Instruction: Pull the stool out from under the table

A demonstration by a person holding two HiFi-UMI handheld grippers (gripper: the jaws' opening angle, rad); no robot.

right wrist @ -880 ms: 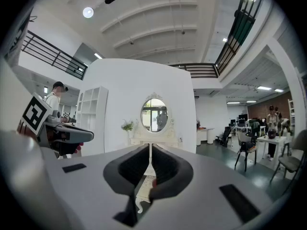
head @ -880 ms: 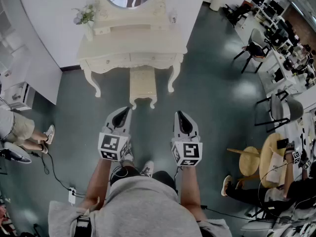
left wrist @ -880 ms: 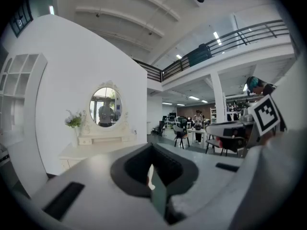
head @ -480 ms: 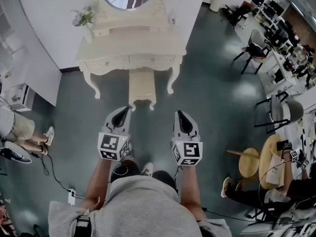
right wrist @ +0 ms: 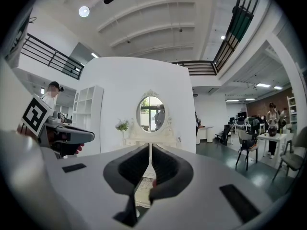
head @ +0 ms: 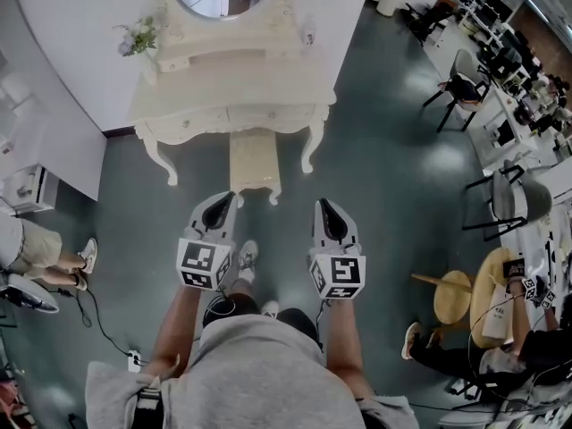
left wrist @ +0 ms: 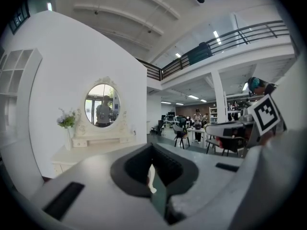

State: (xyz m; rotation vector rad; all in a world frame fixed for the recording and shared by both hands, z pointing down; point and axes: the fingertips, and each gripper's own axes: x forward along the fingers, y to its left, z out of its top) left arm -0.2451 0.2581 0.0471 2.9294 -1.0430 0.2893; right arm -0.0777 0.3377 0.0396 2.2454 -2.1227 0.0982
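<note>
The cream stool (head: 254, 163) stands tucked between the legs of the cream dressing table (head: 234, 83), with only its near end sticking out. Both grippers hang side by side short of it, touching nothing. My left gripper (head: 224, 201) is shut and empty, just this side of the stool's near left corner. My right gripper (head: 323, 206) is shut and empty too, off to the stool's right. In the right gripper view the gripper (right wrist: 150, 163) points at the oval mirror (right wrist: 151, 113), and a patterned cream surface (right wrist: 143, 189) shows through the jaw slit. The left gripper (left wrist: 151, 170) points to the table's right.
A flower vase (head: 136, 37) stands on the table's left end. A white cabinet (head: 32, 189) and a seated person's legs (head: 40, 250) are at the left, a cable (head: 96, 322) on the floor. Black chairs (head: 460, 88) and a round wooden stool (head: 451, 296) are at the right.
The table and stool have slid up and left in the head view as the person steps closer. One shoe has come forward between the grippers. Both grippers keep their place, shut.
</note>
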